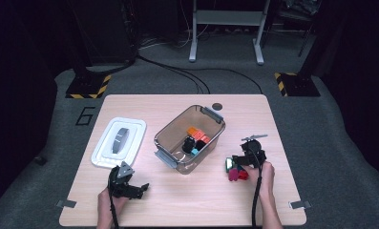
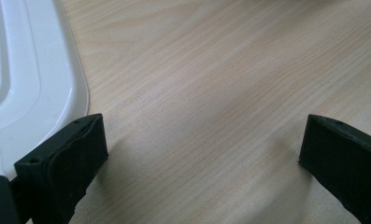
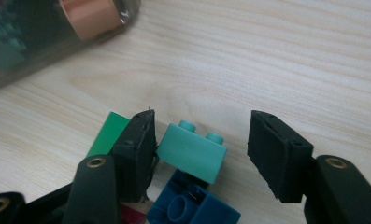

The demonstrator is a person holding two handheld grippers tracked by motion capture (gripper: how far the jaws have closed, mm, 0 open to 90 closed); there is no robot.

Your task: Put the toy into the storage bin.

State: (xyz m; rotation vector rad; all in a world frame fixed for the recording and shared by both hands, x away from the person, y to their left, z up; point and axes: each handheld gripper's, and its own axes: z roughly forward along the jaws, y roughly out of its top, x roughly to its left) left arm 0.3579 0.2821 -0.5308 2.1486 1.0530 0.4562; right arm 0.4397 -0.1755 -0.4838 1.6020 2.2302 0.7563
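Teal brick (image 3: 191, 150), a two-stud toy block, sits between the right gripper's (image 3: 199, 144) jaws on the table (image 1: 187, 200). One jaw touches its end face; the other jaw stands clear of it with wood showing in the gap, so no pinch.

Largest to smallest:
- Table: light wood top, everything rests on it.
- Bin (image 1: 189, 138): clear smoky plastic with grey latches, mid-table, set diagonally. It holds orange, red, black and teal pieces. In the right gripper view its corner (image 3: 57, 32) is at top left, well apart from the brick.
- Lid (image 1: 119, 141): white with a grey handle, flat on the table left of the bin. In the left gripper view its rounded corner (image 2: 33, 84) is just beside one jaw.
- Left gripper (image 1: 128, 186): near the front edge, below the lid. Jaws spread wide over bare wood, nothing between them.
- Right gripper (image 1: 239, 162): right of the bin, over the loose brick pile.
- Pile: dark blue brick (image 3: 192, 207) just under the teal one, touching it. A green flat piece (image 3: 109, 133) shows behind the touching jaw. A dark red piece (image 3: 131, 217) sits at the bottom, mostly hidden.
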